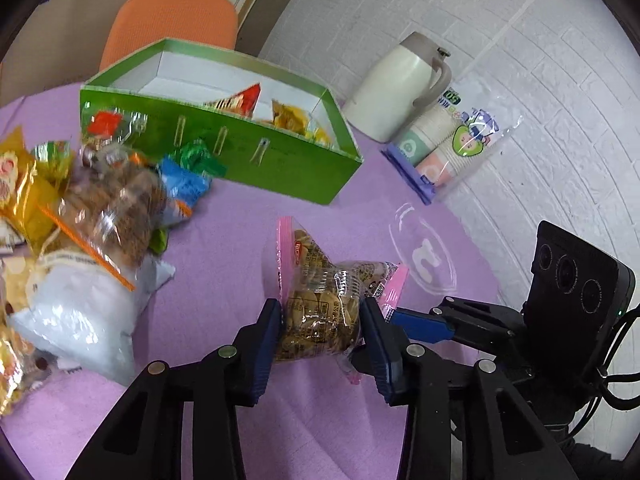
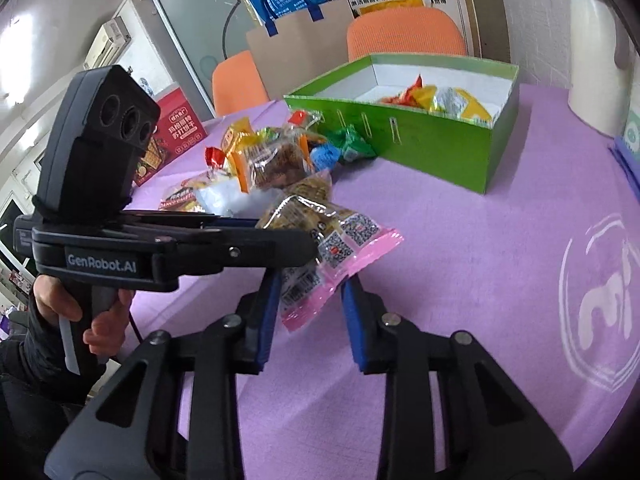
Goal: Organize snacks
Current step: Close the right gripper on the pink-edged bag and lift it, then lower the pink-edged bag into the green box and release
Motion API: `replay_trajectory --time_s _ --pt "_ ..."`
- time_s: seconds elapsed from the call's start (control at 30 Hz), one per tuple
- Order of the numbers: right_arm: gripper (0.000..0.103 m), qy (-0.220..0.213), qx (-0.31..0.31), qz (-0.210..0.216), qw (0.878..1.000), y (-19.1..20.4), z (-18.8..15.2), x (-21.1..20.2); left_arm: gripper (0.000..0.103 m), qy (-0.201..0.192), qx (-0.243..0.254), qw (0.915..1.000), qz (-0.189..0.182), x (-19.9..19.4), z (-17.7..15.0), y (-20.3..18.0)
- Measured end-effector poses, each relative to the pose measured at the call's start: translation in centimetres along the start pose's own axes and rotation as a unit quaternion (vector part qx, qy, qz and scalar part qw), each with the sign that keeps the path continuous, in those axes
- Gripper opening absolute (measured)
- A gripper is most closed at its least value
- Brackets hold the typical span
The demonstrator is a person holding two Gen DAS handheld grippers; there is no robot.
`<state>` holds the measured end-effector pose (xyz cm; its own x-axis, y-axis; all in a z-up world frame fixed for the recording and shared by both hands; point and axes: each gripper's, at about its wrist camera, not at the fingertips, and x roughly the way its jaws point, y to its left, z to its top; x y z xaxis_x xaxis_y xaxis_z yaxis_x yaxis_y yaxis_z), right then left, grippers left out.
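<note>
A clear snack packet (image 1: 320, 308) with pink sealed ends and brown pieces inside hangs just above the purple tablecloth (image 1: 224, 240). My left gripper (image 1: 322, 336) is shut on its middle, both blue pads pressing its sides. My right gripper (image 2: 310, 304) is shut on its pink end (image 2: 320, 288). The right gripper (image 1: 400, 316) enters the left wrist view from the right, and the left gripper (image 2: 308, 240) reaches across the right wrist view. Behind stands an open green box (image 1: 224, 160) (image 2: 432, 148) with a few snacks inside. A pile of loose snacks (image 1: 100, 208) (image 2: 272, 160) lies left of it.
A white thermos jug (image 1: 400, 84) and a sleeve of paper cups (image 1: 448, 148) stand at the table's right edge by the brick wall. Orange chairs (image 2: 404, 32), a brown paper bag (image 2: 296, 52) and a red carton (image 2: 172, 136) are beyond. A hand (image 2: 100, 320) holds the left gripper's handle.
</note>
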<state>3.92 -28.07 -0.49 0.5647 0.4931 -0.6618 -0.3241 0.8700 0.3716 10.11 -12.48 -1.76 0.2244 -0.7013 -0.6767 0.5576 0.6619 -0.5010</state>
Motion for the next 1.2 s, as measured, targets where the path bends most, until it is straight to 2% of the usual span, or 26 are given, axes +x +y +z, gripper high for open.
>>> replay_trajectory --time_s 0.23,0.37,0.6,0.77,0.97,1.03,1.1,1.13,1.2 --pt "0.032 -0.060 -0.029 -0.013 0.998 0.0 5.6 -1.5 0.041 -0.059 0.009 0.9982 -0.003 -2.4 5.7 -0.6" --pt "0.032 -0.079 -0.029 -0.015 0.996 -1.0 8.5 -0.7 0.042 -0.075 0.004 0.9972 0.000 -2.6 9.3 0.2" --pt "0.031 -0.074 0.009 -0.012 0.997 -4.0 11.9 2.3 0.042 -0.068 -0.019 0.9973 0.019 -0.1 13.4 2.6" --pt "0.030 -0.055 0.027 -0.015 0.998 -5.4 12.9 4.9 0.042 -0.058 -0.045 0.9970 0.026 2.0 14.3 5.0" --pt "0.031 -0.046 0.026 -0.017 0.998 -5.6 13.8 7.6 0.042 -0.059 -0.062 0.9954 0.042 2.6 15.0 7.3" --pt "0.036 -0.046 0.023 -0.026 0.998 -5.4 14.0 8.3 0.051 -0.056 -0.068 0.9932 0.077 2.6 15.2 7.9" --pt "0.051 -0.050 0.016 -0.056 0.997 -5.0 13.8 8.6 0.065 -0.059 -0.068 0.9893 0.115 2.2 15.2 8.0" --pt "0.065 -0.055 0.013 -0.071 0.996 -4.8 13.7 8.6 0.068 -0.066 -0.064 0.9883 0.121 1.9 15.2 8.0" --pt "0.068 -0.065 0.000 -0.078 0.995 -4.3 13.2 8.6 0.080 -0.073 -0.065 0.9864 0.133 1.2 15.0 8.1"
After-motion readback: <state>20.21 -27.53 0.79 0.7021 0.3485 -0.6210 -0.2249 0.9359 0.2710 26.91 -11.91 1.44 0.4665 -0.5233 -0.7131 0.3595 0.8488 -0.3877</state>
